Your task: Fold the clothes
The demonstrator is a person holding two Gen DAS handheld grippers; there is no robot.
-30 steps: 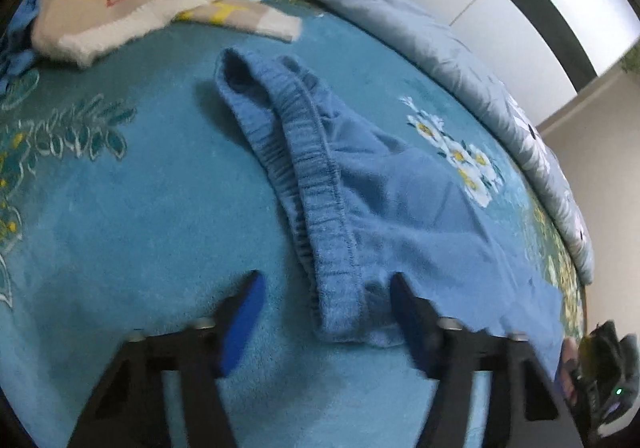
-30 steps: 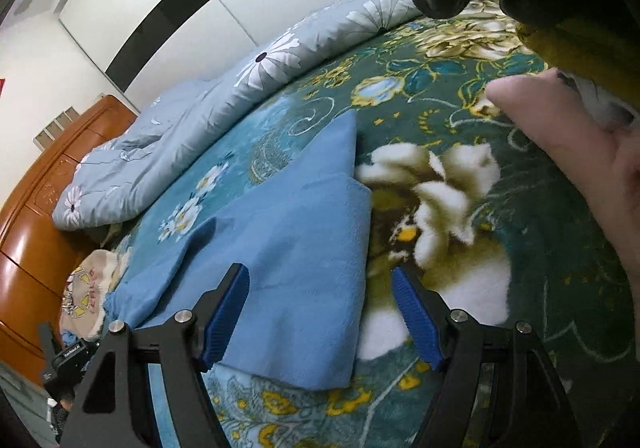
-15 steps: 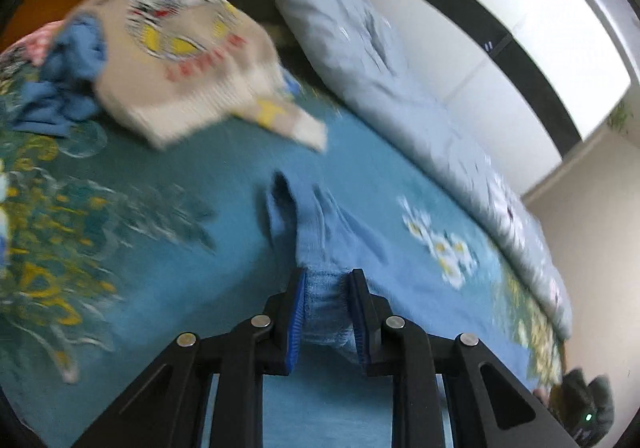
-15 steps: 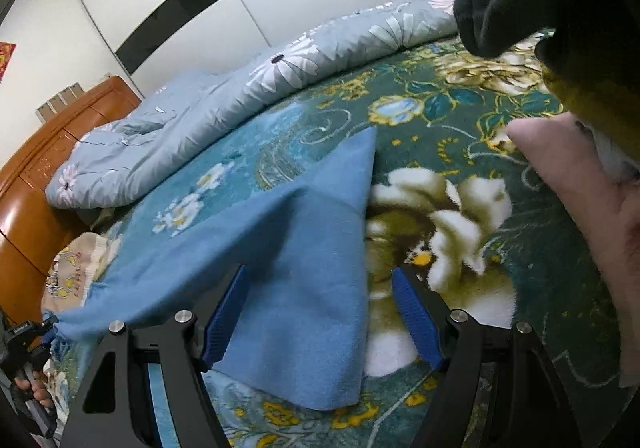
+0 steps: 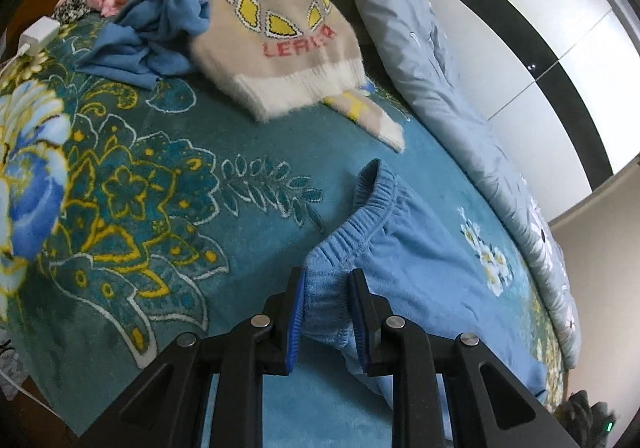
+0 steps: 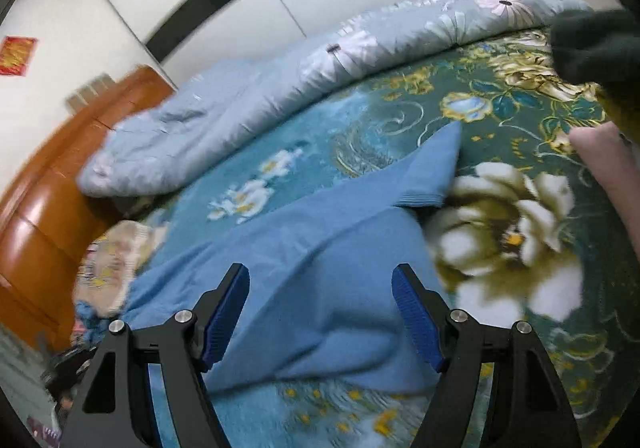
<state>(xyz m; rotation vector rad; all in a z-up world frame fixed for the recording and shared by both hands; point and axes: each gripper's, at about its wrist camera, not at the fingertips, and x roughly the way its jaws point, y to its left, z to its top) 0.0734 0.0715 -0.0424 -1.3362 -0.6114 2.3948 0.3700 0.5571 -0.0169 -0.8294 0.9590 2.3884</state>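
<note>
A pair of light blue pants (image 5: 420,272) lies on the teal floral blanket (image 5: 160,188). My left gripper (image 5: 326,288) is shut on the elastic waistband (image 5: 360,224) and lifts its near corner off the blanket. In the right wrist view the pants' legs (image 6: 320,248) stretch across the blanket (image 6: 400,120), one cuff (image 6: 436,164) pointing away. My right gripper (image 6: 320,284) is open, its fingers straddling the leg fabric low over it.
A beige knitted sweater (image 5: 288,40) and a crumpled blue garment (image 5: 156,32) lie at the bed's head end. A rolled grey-blue floral duvet (image 5: 440,68) runs along the far side. A white charger (image 5: 38,34) sits at the left edge. A person's hand (image 6: 608,176) is at right.
My left gripper closed on the waistband and lifted and pulled it back. My right gripper stayed open and moved forward over the pant legs; the fabric has drawn taut.
</note>
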